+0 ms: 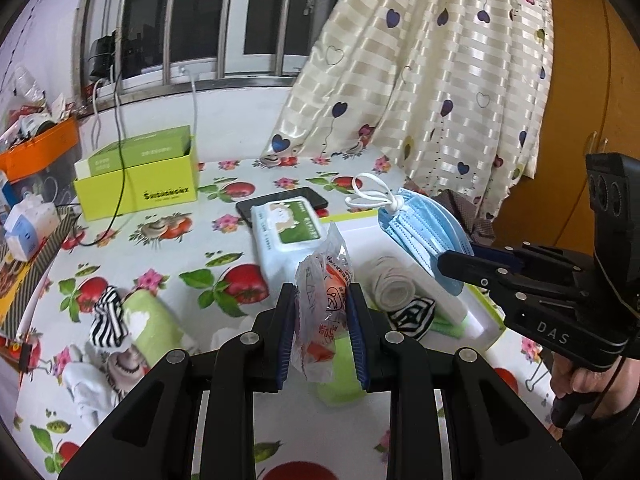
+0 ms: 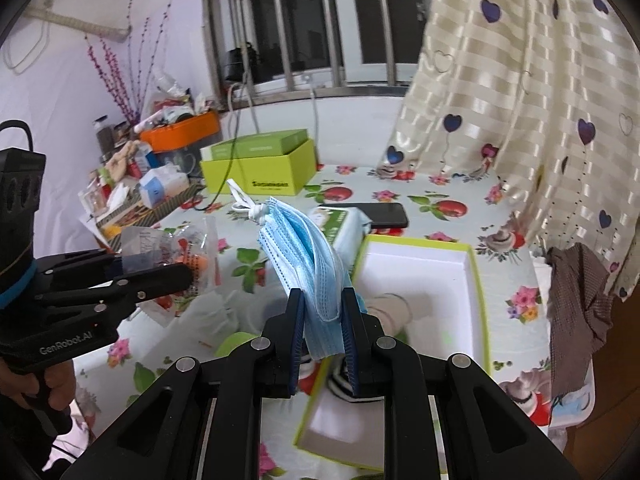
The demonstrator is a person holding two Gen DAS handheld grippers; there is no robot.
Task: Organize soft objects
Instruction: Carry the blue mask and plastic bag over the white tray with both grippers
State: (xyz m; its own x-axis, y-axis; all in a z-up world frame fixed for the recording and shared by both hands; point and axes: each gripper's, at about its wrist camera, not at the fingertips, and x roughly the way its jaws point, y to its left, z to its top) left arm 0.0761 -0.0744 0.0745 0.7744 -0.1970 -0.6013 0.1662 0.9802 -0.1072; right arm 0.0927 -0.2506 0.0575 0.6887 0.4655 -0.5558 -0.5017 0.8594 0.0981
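Observation:
My left gripper (image 1: 322,292) is shut on a crinkly clear plastic packet (image 1: 324,312) with red print, held above the table. The right gripper (image 2: 322,300) is shut on a stack of blue face masks (image 2: 308,260) with white ear loops, raised over the white tray with a lime rim (image 2: 478,280). In the left wrist view the masks (image 1: 420,232) hang from the right gripper (image 1: 456,270) above that tray (image 1: 476,320). Inside the tray lie a rolled white bandage (image 1: 390,284) and a striped black-and-white sock (image 1: 414,314). A wet-wipes pack (image 1: 286,236) sits just behind.
On the fruit-print tablecloth lie a black phone (image 1: 282,200), a lime-green box (image 1: 138,184), a striped sock (image 1: 108,318) on a green towel (image 1: 154,322) and white cloths at the left. Clutter with an orange bin (image 1: 38,152) fills the far left. A curtain (image 1: 440,80) hangs at right.

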